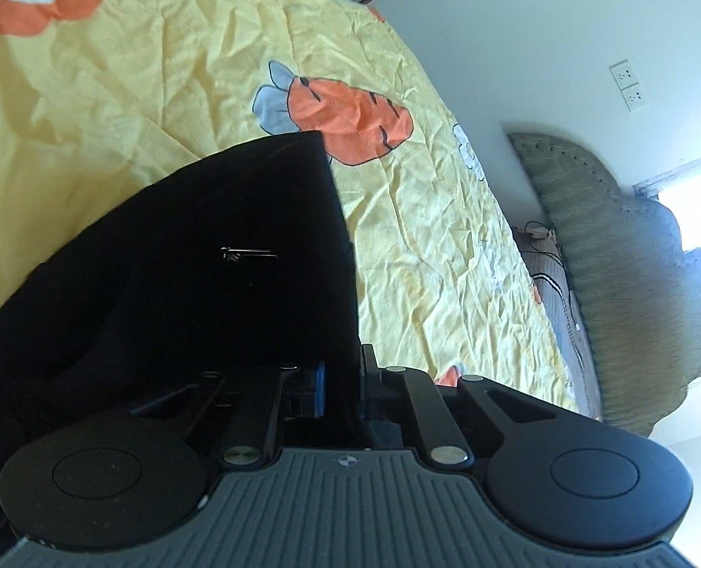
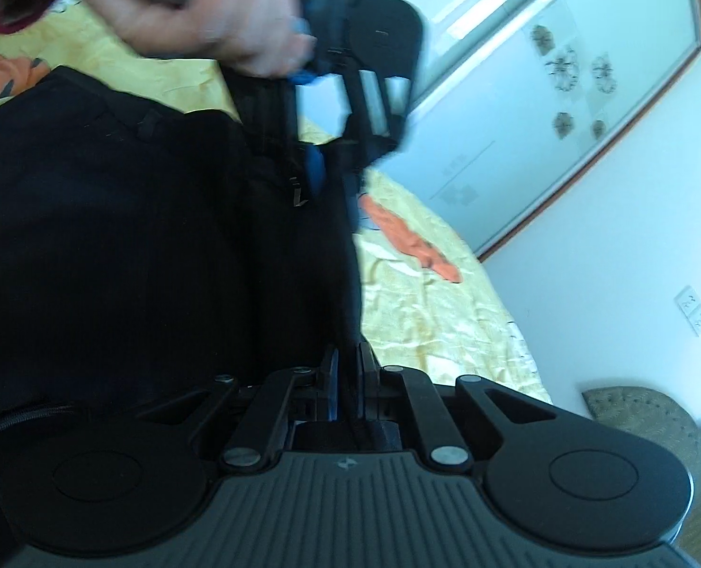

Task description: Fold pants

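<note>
Black pants (image 1: 208, 260) hang lifted over a yellow bed sheet (image 1: 161, 85) printed with carrots. A small metal clasp (image 1: 248, 253) shows on the cloth. My left gripper (image 1: 343, 374) is shut on the pants' straight edge, which runs up from between its blue-padded fingers. In the right wrist view the pants (image 2: 113, 236) fill the left half. My right gripper (image 2: 349, 374) is shut on the same taut edge. Further up that edge a person's hand (image 2: 218, 23) holds the left gripper (image 2: 331, 180), pinching the cloth.
A padded headboard (image 1: 611, 260) stands at the right end of the bed, with a cable (image 1: 540, 236) beside it. Wall sockets (image 1: 630, 85) sit on the white wall. A wardrobe with patterned glass doors (image 2: 540, 94) stands beyond the bed.
</note>
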Available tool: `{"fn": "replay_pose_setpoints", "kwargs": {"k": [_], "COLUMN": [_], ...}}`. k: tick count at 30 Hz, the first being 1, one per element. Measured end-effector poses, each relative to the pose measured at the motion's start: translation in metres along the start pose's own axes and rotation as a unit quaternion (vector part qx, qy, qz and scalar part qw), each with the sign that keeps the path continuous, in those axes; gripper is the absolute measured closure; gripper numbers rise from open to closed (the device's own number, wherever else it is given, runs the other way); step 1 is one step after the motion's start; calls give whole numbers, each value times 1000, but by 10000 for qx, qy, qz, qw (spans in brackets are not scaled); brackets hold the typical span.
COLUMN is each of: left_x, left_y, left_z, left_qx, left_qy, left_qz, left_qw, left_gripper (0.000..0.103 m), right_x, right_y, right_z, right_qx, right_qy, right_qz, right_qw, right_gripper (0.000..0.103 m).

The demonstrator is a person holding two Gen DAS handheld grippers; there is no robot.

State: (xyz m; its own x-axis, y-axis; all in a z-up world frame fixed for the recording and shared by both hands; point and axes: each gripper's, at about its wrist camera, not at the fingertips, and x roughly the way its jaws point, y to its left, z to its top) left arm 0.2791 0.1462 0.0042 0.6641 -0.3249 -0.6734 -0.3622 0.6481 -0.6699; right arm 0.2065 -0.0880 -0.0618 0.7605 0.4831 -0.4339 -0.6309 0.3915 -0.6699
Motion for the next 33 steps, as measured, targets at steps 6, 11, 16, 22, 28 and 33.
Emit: {"fn": "replay_pose_setpoints", "kwargs": {"k": [6,11,16,22,28,33], "left_x": [-24,-43,-64,-105,-127,-150], "left_y": [1,4,18,63,91,88], "left_z": [-16,-28,-45,-70,-95,-103], "left_qx": [324,659,840,776,764,1007], "left_qy": [-262,-667,-816,-599,-529,-763], "left_qz": [-136,-41,27,-53,126,210], "left_qw": [9990,9956,9931,9952,9956,9918], "left_gripper": [96,96,96,97,98,98], "right_x": [12,13,-16,-81,-113,-135], "right_y": [-20,-52,-34,4,53,65], "right_z": [-23,-53,-39,-7,-3,2], "right_qx": [93,806,452,555,580,903], "right_qy": [463,976,755,435,596,621], "right_qz": [-554,-795,-807,-545,-49,74], "right_qw": [9973,9888,9928,9960,9965,9940], "right_gripper": [59,93,98,98,98,98]}}
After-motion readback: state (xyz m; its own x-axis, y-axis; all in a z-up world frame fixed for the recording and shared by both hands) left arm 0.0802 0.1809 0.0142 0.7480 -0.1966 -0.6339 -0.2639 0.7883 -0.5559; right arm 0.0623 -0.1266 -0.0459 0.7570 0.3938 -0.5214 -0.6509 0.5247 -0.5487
